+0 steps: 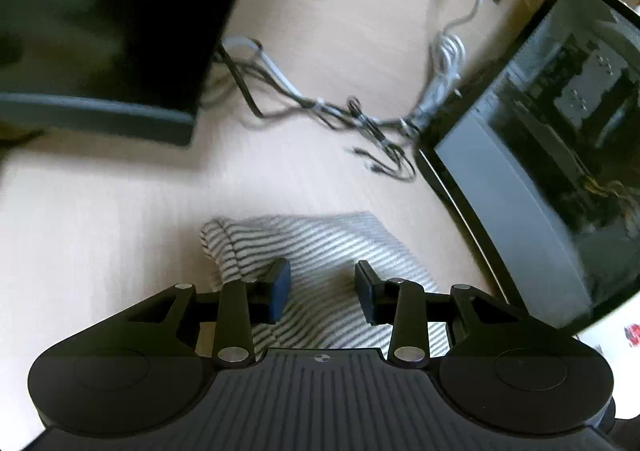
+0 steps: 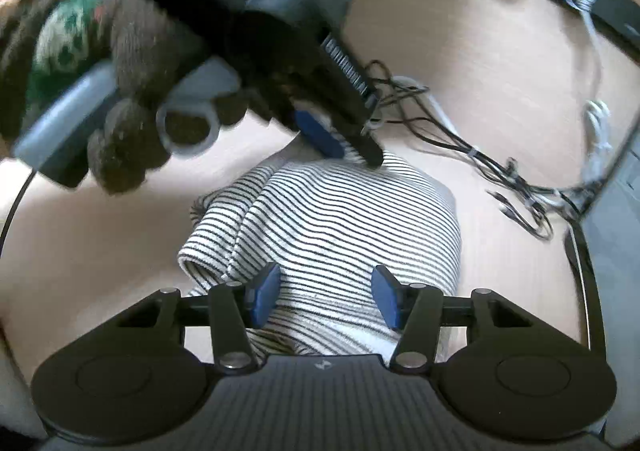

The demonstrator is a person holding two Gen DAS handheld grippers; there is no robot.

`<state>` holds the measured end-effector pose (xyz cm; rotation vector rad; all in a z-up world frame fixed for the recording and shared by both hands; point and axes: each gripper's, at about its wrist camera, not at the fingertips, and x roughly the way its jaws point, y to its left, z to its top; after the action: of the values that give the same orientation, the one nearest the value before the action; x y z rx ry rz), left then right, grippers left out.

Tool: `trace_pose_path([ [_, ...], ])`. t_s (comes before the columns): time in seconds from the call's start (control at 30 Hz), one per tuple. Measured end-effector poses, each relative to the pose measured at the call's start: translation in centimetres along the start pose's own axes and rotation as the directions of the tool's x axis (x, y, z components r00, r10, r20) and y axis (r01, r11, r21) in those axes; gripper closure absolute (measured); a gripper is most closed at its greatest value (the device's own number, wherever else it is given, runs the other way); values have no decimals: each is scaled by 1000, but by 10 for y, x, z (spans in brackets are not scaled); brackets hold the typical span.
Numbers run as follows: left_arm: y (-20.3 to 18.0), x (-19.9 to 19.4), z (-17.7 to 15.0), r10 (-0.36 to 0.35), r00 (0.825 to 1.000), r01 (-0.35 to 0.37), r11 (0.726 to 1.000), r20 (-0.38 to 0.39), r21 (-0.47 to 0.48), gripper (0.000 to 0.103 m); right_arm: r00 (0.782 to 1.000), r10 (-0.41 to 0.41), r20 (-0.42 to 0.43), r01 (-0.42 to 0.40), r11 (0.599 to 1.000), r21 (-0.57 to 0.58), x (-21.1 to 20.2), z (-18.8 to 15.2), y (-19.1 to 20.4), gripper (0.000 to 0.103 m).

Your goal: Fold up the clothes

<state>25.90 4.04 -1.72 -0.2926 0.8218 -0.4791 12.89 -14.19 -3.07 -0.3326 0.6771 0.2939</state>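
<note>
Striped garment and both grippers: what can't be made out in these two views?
- Striped garment: near edge hidden behind the right gripper body, right wrist view; its type and fold count unclear.
- Left gripper: motion-blurred in the right wrist view, so contact with the cloth is uncertain.
- Gloved hand: blurred, cut by the frame edge.
- Cables: smeared in the left wrist view; ends untraceable.

No readable text, label, brand or number is showing anywhere; the small marks are staying too blurred.
</note>
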Motion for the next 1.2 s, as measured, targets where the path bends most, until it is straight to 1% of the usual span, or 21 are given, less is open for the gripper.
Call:
trace_pose_path([
  [0.07,-12,-12,5,13,998,-15,999,66,32,53,1000,25,5,-25,1000,-18,0,-2,-4,51],
  [0.13,-20,-14,13,6,996,-11,999,91,53,51,999,23,32,-23,1000,1,-4,-9,-5,50],
  [0.27,-12,29,11,64,997,-62,998,-53,26,55,996,56,76,-62,994,87,-8,-17,-8,46],
  [0.3,-8,42,8,79,993,-77,997,-92,18,55,992,92,84,-103,986,131,-8,-15,-15,40],
  [0.33,-8,48,7,86,991,-85,996,-102,20,55,987,130,93,-145,974,176,-8,-14,-22,24],
  [0.4,-17,40,12,113,990,-110,993,-84,37,56,969,218,113,-240,940,241,-11,-12,-35,2],
  [0.43,-21,35,14,128,989,-125,991,-74,45,56,957,262,125,-287,919,271,-12,-12,-41,1],
  [0.47,-26,30,17,143,988,-140,989,-64,52,55,943,304,138,-332,894,301,-13,-11,-48,2],
  [0.53,-39,2,18,150,989,-150,986,4,72,42,944,274,184,-321,892,318,-29,-9,-59,9],
  [0.57,-45,-16,15,152,987,-154,985,44,73,28,944,255,208,-313,892,326,-38,-8,-65,10],
  [0.6,-49,-31,11,152,986,-156,985,69,70,19,947,224,230,-292,898,330,-45,-8,-71,17],
  [0.67,-51,-54,-3,117,990,-122,991,77,55,18,960,136,245,-214,919,330,-57,-8,-83,37],
  [0.7,-51,-57,-12,96,994,-98,994,53,49,18,965,96,244,-175,928,330,-57,-10,-89,52],
  [0.73,-50,-57,-22,75,997,-76,996,22,44,18,970,68,234,-145,932,333,-54,-12,-93,57],
  [0.77,-49,-54,-33,71,997,-70,996,-11,46,22,976,62,206,-127,938,322,-47,-15,-92,58],
  [0.8,-49,-46,-44,88,995,-85,995,-46,56,30,982,58,177,-111,945,309,-39,-17,-90,59],
  [0.83,-48,-37,-54,119,990,-114,991,-75,70,34,984,78,160,-123,946,300,-36,-19,-89,59],
  [0.97,-46,-32,-66,151,987,-149,988,-58,37,32,982,167,93,-186,945,270,-26,-24,-84,57],
  [1.03,-48,-41,-65,171,984,-171,985,-39,25,32,956,227,184,-270,927,259,-47,-18,-96,57],
  [1.1,-50,-50,-64,196,980,-195,981,-21,18,31,947,179,266,-239,946,217,-63,-7,-102,57],
  [1.2,-52,-65,-61,229,973,-229,973,9,3,28,936,62,347,-161,951,265,-68,-2,-108,57],
])
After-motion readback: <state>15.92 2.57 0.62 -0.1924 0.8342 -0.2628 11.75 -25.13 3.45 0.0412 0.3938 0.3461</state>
